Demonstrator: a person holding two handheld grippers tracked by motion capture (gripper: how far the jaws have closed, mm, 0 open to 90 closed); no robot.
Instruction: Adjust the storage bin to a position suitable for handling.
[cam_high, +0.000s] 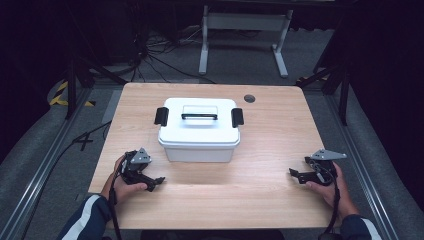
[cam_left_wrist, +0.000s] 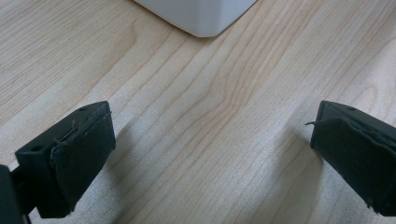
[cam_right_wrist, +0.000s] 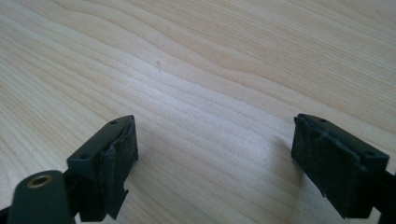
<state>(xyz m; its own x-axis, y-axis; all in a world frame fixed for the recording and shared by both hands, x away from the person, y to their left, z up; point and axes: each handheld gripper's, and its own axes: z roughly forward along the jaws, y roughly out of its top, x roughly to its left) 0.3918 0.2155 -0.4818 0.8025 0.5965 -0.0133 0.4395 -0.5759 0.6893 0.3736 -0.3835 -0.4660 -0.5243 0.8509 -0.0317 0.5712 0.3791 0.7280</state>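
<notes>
Box: we found the white lidded box (cam_high: 199, 131) standing upright mid-table (cam_high: 270, 165), black latches at both ends.
Left gripper (cam_high: 156, 182): we held it just beside the box's near left corner, jaws spread, nothing between them.
Right gripper (cam_high: 294, 173): we held it well right of the box, jaws spread wide, nothing grasped.

The white box (cam_left_wrist: 198, 16) is cut off by the top edge of the left gripper view, leaving just one bottom corner. Its contents stay hidden under the closed lid (cam_high: 199, 114). In the high view, both forearms run off the bottom edge.
</notes>
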